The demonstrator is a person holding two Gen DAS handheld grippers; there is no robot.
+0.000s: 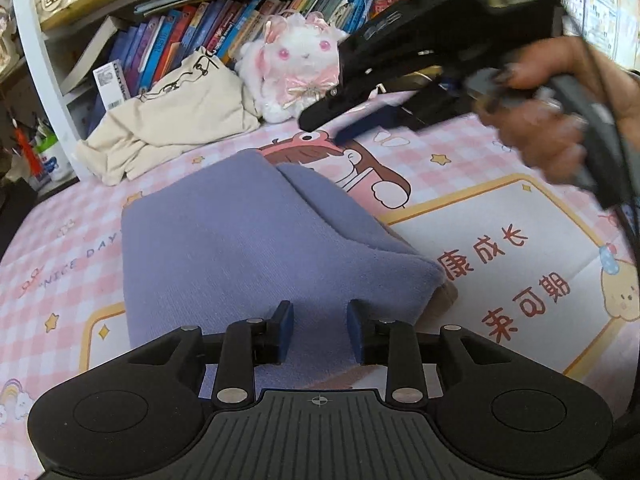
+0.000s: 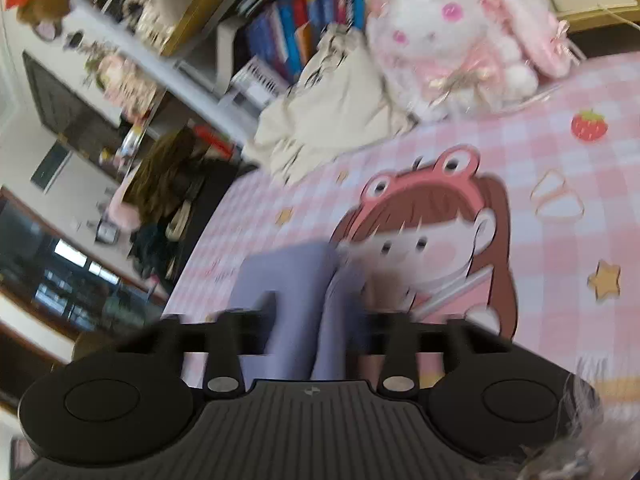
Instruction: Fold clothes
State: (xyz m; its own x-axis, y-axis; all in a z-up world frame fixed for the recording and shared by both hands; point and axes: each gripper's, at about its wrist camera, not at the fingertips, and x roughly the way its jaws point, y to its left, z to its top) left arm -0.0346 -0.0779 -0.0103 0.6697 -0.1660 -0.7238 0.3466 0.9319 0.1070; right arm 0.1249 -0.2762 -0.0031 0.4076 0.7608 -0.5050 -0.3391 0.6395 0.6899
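Note:
A lavender garment (image 1: 240, 248) lies folded into a thick block on the pink checkered table cover (image 1: 56, 264). My left gripper (image 1: 320, 322) hovers at the block's near edge. Its blue pads (image 1: 285, 320) stand apart over flat cloth and pinch nothing, so it is open. A hand (image 1: 560, 120) holds my right gripper (image 1: 326, 130) in the air beyond the garment's far end, with nothing between its jaws. The right wrist view is blurred. There the right gripper (image 2: 320, 316) stands open, and the garment (image 2: 292, 280) lies on the table below and just ahead of its fingers.
A crumpled cream cloth bag (image 1: 172, 120) and a white-and-pink plush rabbit (image 1: 298, 68) sit at the back of the table against a bookshelf (image 1: 192, 36). The table's left edge (image 1: 24, 216) drops off to a dark gap. A white printed panel (image 1: 500, 232) lies right of the garment.

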